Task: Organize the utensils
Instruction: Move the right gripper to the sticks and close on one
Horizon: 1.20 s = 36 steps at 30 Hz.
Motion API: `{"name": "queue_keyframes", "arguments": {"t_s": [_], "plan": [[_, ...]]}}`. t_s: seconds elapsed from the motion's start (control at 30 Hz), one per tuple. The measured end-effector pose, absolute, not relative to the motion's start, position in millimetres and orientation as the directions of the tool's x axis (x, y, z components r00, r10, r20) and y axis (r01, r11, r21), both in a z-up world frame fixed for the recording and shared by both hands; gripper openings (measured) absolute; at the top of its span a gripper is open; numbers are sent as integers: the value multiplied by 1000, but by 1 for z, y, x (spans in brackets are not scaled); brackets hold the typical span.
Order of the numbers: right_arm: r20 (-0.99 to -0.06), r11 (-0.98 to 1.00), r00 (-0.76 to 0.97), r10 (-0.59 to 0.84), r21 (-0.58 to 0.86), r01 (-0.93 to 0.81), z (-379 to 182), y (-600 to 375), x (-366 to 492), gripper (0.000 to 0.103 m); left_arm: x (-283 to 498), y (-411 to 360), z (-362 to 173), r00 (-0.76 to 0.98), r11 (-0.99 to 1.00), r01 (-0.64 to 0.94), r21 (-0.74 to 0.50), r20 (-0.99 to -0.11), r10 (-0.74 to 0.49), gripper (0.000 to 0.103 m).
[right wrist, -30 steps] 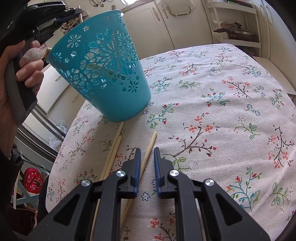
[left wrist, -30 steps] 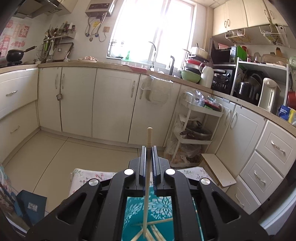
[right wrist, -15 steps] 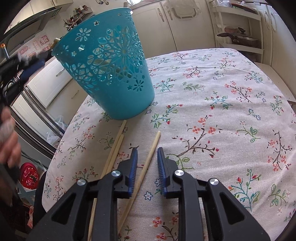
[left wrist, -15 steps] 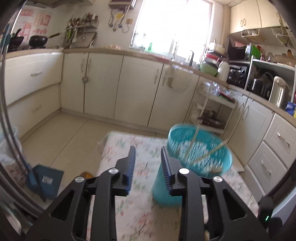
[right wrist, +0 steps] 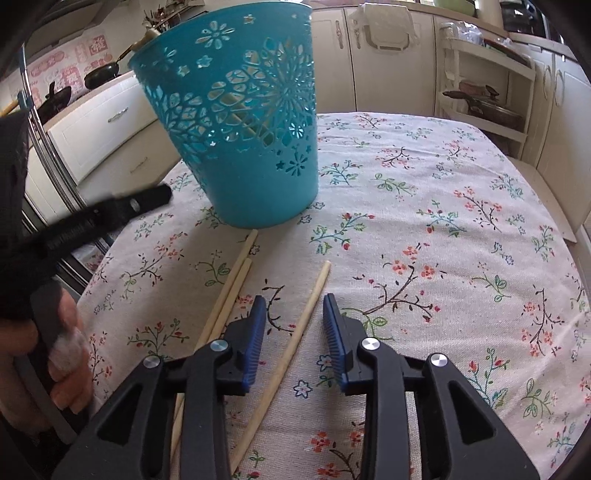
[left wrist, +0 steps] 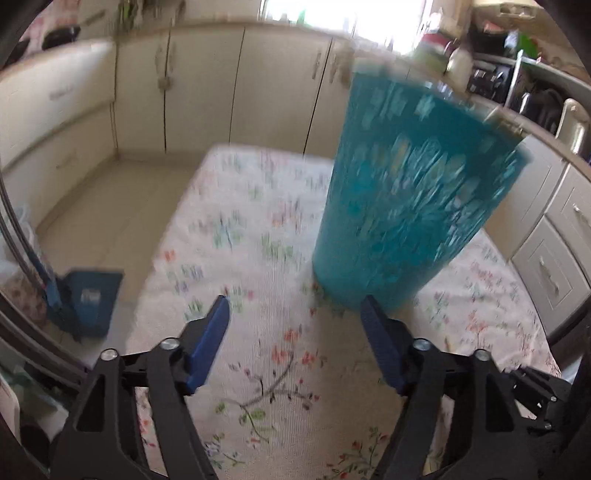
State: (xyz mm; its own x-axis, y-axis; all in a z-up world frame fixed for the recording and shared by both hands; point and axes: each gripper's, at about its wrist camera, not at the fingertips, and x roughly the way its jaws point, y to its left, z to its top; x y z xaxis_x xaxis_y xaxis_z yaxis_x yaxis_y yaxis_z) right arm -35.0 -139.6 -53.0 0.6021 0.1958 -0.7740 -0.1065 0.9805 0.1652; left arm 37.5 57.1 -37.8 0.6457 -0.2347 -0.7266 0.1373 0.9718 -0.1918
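Only the right view shows chopsticks [right wrist: 236,291], right tongs [right wrist: 293,314] just parting around one [right wrist: 295,336], left tongs [left wrist: 295,317] opening empty.

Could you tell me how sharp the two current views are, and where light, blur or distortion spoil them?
Left wrist view: motion blur smears the teal basket and the floral tablecloth, and the window is blown out white. Right wrist view: sharp on the basket's cut-outs and the chopstick between the right gripper jaws; only the left gripper is blurred. Both bend cabinet lines at the fisheye edges.
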Motion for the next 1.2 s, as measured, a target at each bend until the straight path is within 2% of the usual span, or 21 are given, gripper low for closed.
{"name": "queue_keyframes", "arguments": {"t_s": [0.17,0.43,0.97,1.1,1.2], "plan": [[-778,988,608,156,123,-96,-53,-135,-37,35,33,66,-40,659,968,106,-229,-712,-241,75],[-778,991,614,132,108,-76,-52,-133,-41,36,38,60,-35,652,977,97,-192,-729,-208,83],[-781,994,615,109,78,-77,-52,-129,-41,36,40,56,-36,640,983,91,-160,-747,-181,87],[-789,996,609,78,41,-75,-51,-126,-40,28,42,55,-37,634,983,91,-160,-752,-181,87],[-794,996,601,84,54,-68,-50,-132,-40,17,43,54,-39,628,983,93,-161,-756,-183,87]]}}
